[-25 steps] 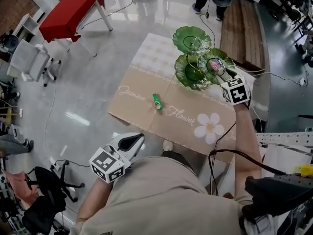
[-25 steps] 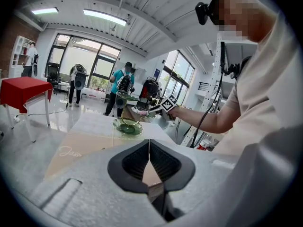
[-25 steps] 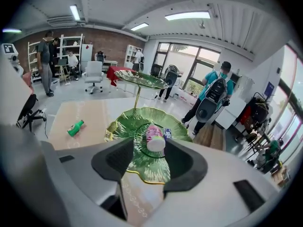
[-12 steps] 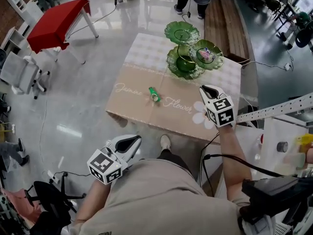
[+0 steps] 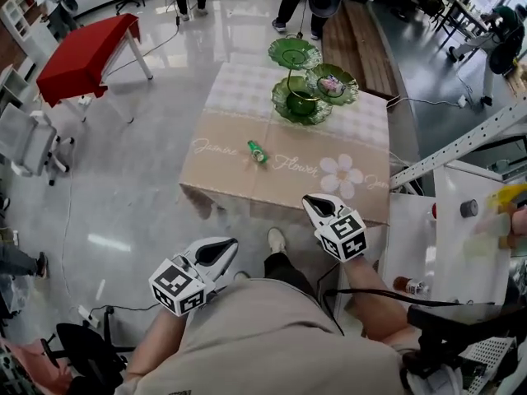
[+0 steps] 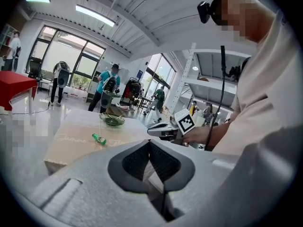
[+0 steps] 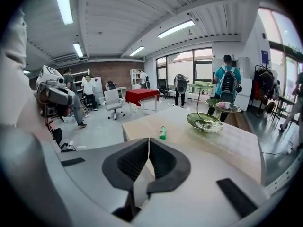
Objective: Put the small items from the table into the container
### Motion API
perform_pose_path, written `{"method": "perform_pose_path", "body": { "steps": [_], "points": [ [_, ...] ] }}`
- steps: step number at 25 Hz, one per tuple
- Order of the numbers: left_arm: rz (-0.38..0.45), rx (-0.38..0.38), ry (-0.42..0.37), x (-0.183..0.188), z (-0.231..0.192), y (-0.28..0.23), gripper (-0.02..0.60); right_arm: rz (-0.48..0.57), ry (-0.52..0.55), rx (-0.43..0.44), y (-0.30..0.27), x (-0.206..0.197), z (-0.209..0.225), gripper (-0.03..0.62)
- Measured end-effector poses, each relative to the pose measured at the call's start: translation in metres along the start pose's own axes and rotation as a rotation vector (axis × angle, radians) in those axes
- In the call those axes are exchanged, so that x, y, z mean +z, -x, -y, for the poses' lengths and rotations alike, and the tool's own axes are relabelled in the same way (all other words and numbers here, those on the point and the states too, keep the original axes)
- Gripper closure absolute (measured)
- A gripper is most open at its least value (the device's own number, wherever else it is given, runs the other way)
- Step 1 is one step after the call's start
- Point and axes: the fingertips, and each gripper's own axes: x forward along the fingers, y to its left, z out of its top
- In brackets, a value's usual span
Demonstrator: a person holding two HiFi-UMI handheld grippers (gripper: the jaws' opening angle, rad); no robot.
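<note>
On the table: green bottle (image 5: 257,151) lay on its side, long axis slanting, ahead-left of the right gripper (image 5: 314,205).
Nearer tongs: the right, likely; left gripper (image 5: 224,246) hung off the table.
Jaws: both pairs closed, empty.
Container: tiered dish stand (image 5: 284,112) beyond the bottle, pink item (image 5: 332,82) in one dish.

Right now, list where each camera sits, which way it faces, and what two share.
Head view: on the person's head, looking steeply down at the table; shows torso, forearms, left gripper, right gripper.
Left gripper view: rides the left gripper, facing the table; shows its shut jaws, the right gripper, the person's arm.
Right gripper view: rides the right gripper, facing the table and green tiered dish; shows its shut, empty jaws.
Shared: both gripper views see the small green bottle on the table.
</note>
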Motion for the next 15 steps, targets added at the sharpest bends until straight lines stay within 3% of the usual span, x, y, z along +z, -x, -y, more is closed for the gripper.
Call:
{"method": "perform_pose_path", "body": {
  "steps": [9,15],
  "points": [
    [0.0,-0.055,-0.012,-0.033,0.025,0.035,0.572,0.023,0.006,0.049,0.033,-0.024,-0.107,0.574],
    [0.005,-0.064,-0.024,-0.046,0.038,0.056,0.572,0.018,0.021,0.07,0.043,-0.032,-0.15,0.574]
  ]
}}
